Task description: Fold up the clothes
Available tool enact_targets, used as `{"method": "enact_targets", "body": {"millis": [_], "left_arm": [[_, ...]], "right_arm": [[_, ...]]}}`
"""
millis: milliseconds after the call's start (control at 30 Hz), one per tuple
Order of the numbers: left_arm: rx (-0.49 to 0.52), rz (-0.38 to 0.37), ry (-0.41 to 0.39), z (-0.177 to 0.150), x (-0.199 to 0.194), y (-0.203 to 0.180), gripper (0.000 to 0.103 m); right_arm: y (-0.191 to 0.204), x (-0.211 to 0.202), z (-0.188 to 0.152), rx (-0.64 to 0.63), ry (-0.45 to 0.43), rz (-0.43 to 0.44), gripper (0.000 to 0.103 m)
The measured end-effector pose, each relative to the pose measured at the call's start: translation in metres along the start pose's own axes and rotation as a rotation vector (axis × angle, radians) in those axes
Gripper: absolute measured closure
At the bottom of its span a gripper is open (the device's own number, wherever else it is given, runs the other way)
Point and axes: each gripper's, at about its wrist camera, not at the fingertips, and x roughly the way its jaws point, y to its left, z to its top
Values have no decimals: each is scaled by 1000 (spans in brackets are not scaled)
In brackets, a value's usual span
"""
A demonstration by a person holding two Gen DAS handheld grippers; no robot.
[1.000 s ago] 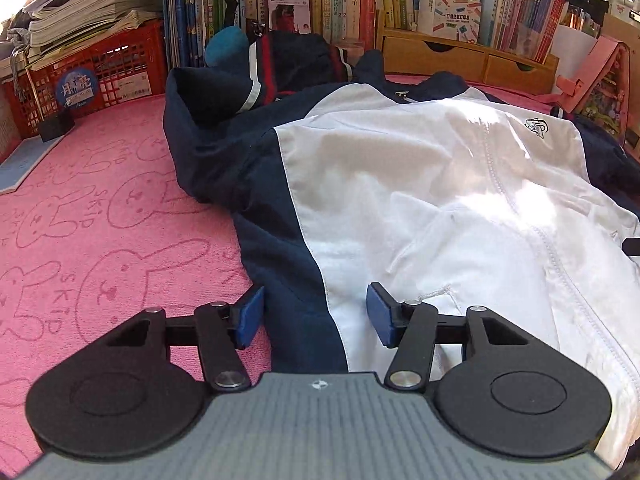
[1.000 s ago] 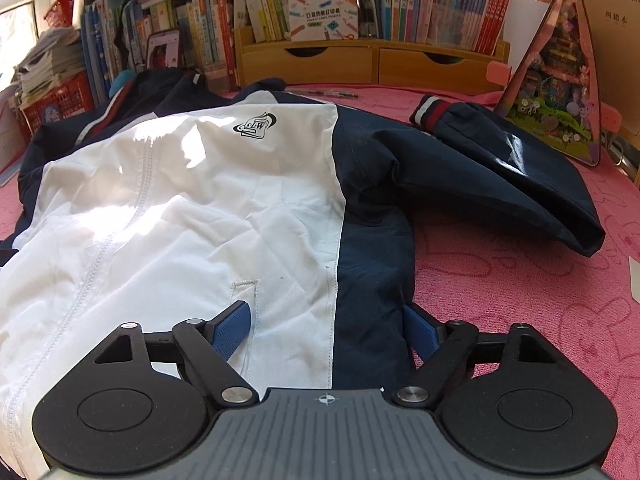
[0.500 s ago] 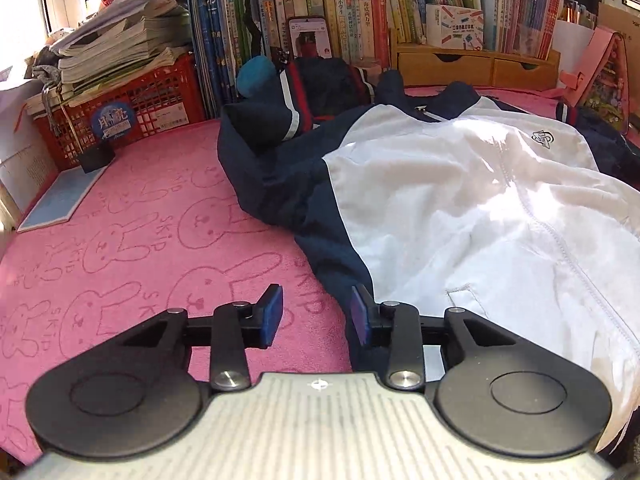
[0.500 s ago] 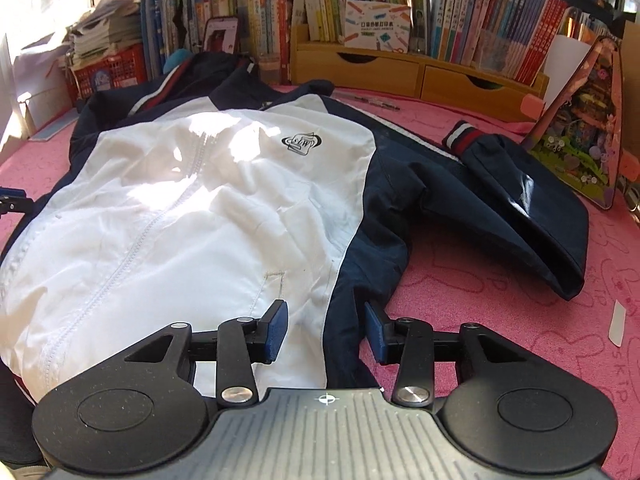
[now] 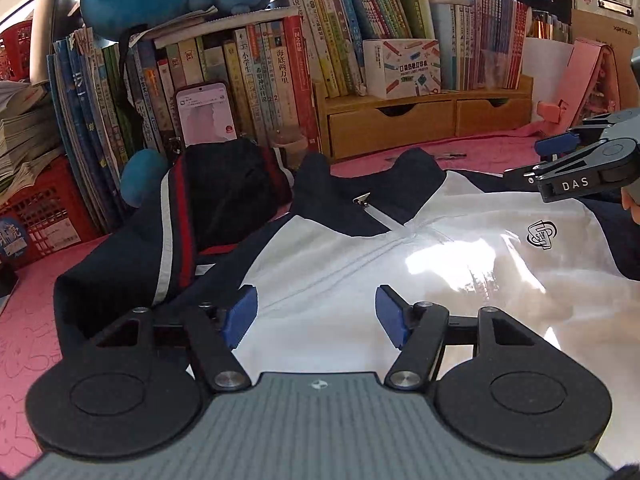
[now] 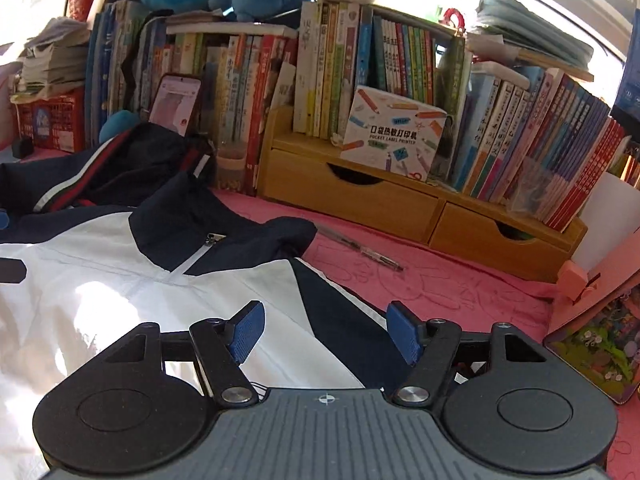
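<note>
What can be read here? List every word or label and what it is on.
"DAS": on the side of the right gripper.
"POCKET LABEL PRINTER": on the white box on the wooden drawer unit.
"xarhte", roughly; blurred: on the cardboard box.
A round emblem, no readable letters: on the jacket.
Book spines: Chinese titles, mostly too small to read.

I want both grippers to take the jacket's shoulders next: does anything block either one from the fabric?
Nothing visible does. The left gripper and the right gripper both stand open directly over the jacket. The pen lies apart on the pink mat.
</note>
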Motion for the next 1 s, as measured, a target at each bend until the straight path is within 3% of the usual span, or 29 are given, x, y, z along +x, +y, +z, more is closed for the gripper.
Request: {"method": "enact_targets", "body": {"millis": [67, 233, 400, 467, 500, 533, 600, 700, 800, 867, 1000], "left_arm": [[49, -36, 2, -8, 7, -12, 42], [149, -84, 6, -30, 17, -31, 42], [96, -138, -6, -33, 22, -25, 40], [91, -144, -15, -34, 24, -25, 39], [91, -146, -15, -34, 24, -26, 39], [90, -149, -14, -34, 24, -26, 39], [83, -154, -11, -33, 25, -26, 39], [74, -154, -7, -33, 26, -26, 35], [77, -125, -9, -34, 24, -27, 31], [81, -92, -11, -34, 18, -26, 31], [19, 30, -65, -28, -10, 9, 32]], "right_arm": [[3, 28, 5, -17, 33, 7, 30], [10, 83, 9, -85, 79, -15, 0], [4, 109, 13, -76, 121, 50, 0], [-3, 109, 13, -15, 131, 113, 14], [-7, 109, 13, 15, 136, 144, 38], [-7, 108, 13, 30, 132, 153, 53], [4, 107, 13, -5, 99, 90, 58], [15, 113, 15, -35, 53, 19, 57], [10, 130, 22, 32, 43, -54, 38], [4, 129, 25, 96, 49, -39, 43], [11, 95, 14, 54, -16, -42, 44]]}}
